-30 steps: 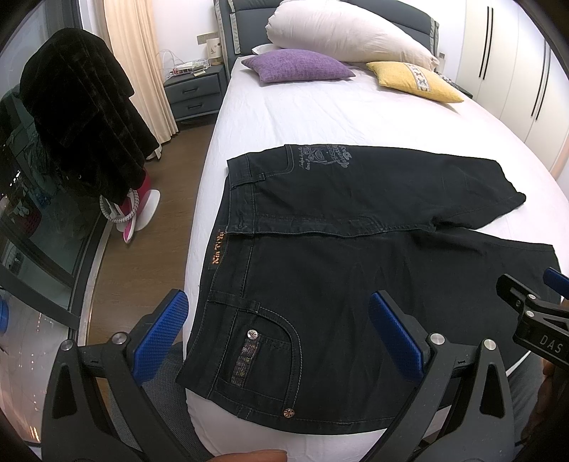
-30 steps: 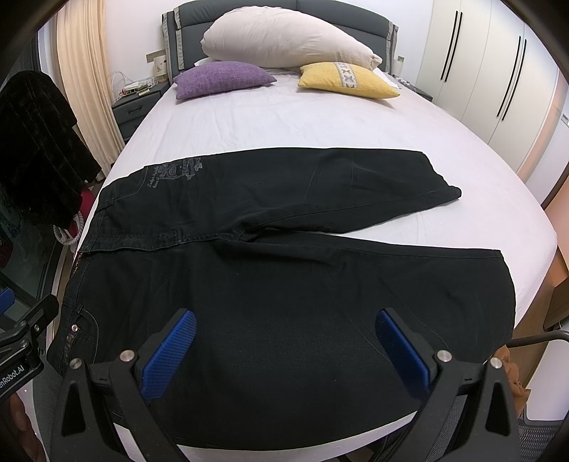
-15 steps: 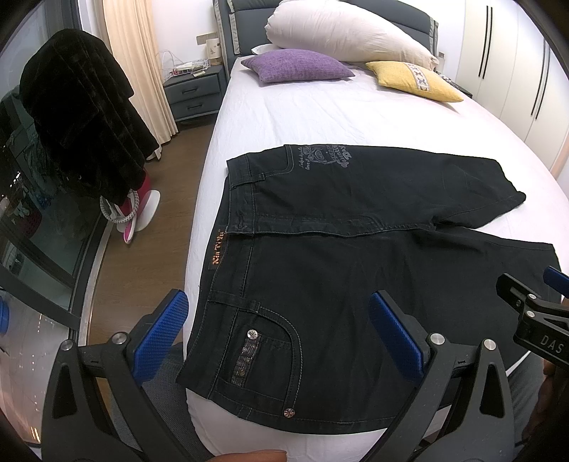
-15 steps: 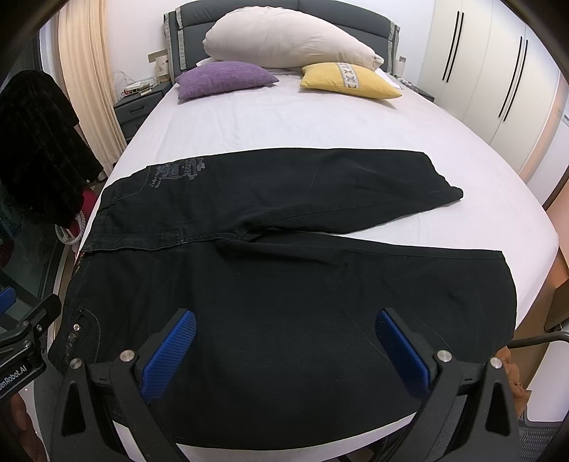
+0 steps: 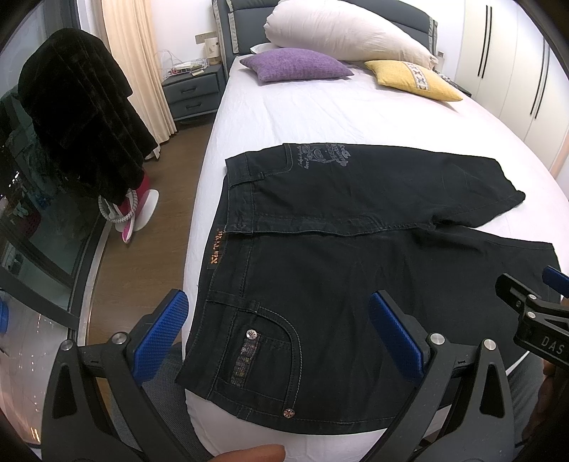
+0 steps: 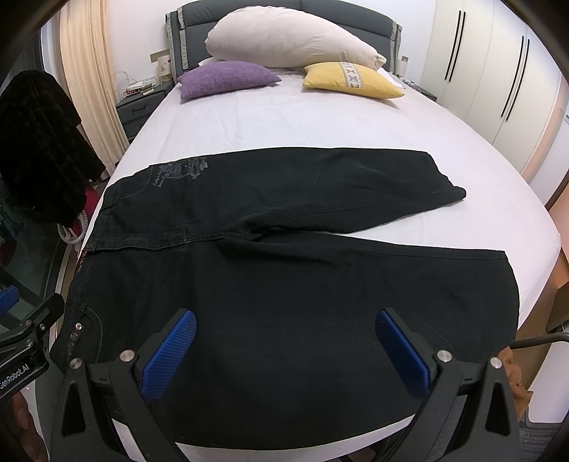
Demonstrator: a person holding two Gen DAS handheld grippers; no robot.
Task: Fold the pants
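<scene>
Black pants (image 5: 355,248) lie flat across the white bed (image 5: 302,117), waistband at the left edge, both legs spread apart and reaching right. In the right wrist view the pants (image 6: 284,284) fill the near half of the bed. My left gripper (image 5: 277,341) is open and empty, held above the waist and front pocket near the bed's front edge. My right gripper (image 6: 284,348) is open and empty, held above the near leg. Each gripper shows at the edge of the other's view.
A purple pillow (image 5: 295,64), a yellow pillow (image 5: 416,80) and a large white pillow (image 5: 341,32) lie at the headboard. A nightstand (image 5: 192,89) and a dark coat on a stand (image 5: 81,117) are left of the bed. Wardrobes (image 6: 498,71) line the right wall.
Both grippers have drifted very slightly; the pants lie as before. Both stay open.
</scene>
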